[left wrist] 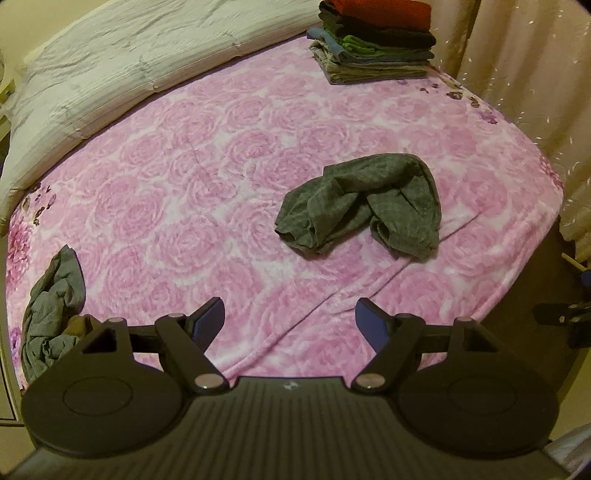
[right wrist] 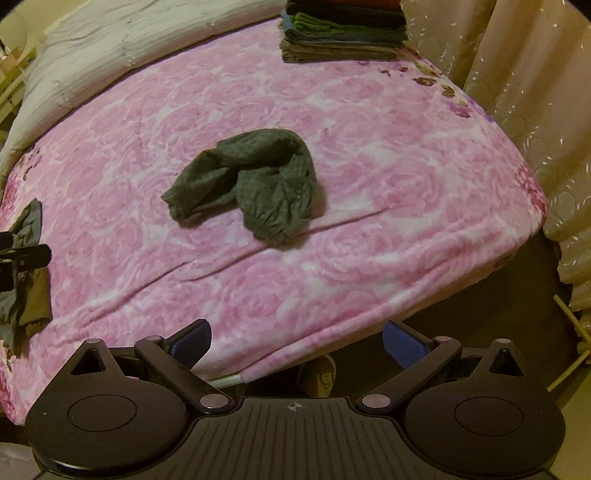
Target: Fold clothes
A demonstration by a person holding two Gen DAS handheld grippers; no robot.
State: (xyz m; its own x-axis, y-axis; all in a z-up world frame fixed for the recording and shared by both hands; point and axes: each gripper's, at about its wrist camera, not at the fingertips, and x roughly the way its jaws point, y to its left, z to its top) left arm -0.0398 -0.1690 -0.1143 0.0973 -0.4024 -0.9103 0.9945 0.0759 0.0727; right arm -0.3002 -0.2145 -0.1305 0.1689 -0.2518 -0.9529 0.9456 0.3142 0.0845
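Observation:
A crumpled dark grey garment [left wrist: 360, 205] lies on the pink floral blanket [left wrist: 207, 184], a little right of middle; it also shows in the right wrist view [right wrist: 251, 184]. My left gripper [left wrist: 290, 319] is open and empty, held over the blanket's near part, short of the garment. My right gripper [right wrist: 297, 341] is open and empty at the bed's near edge, well short of the garment. A heap of unfolded grey clothes [left wrist: 51, 314] lies at the bed's left edge, also seen in the right wrist view [right wrist: 26, 280].
A stack of folded clothes [left wrist: 373, 40] stands at the far right corner of the bed, also in the right wrist view [right wrist: 343, 33]. A pale quilt [left wrist: 129, 62] lies along the far side. Curtains [left wrist: 535, 92] hang at the right. The blanket [right wrist: 369, 184] ends at the near right.

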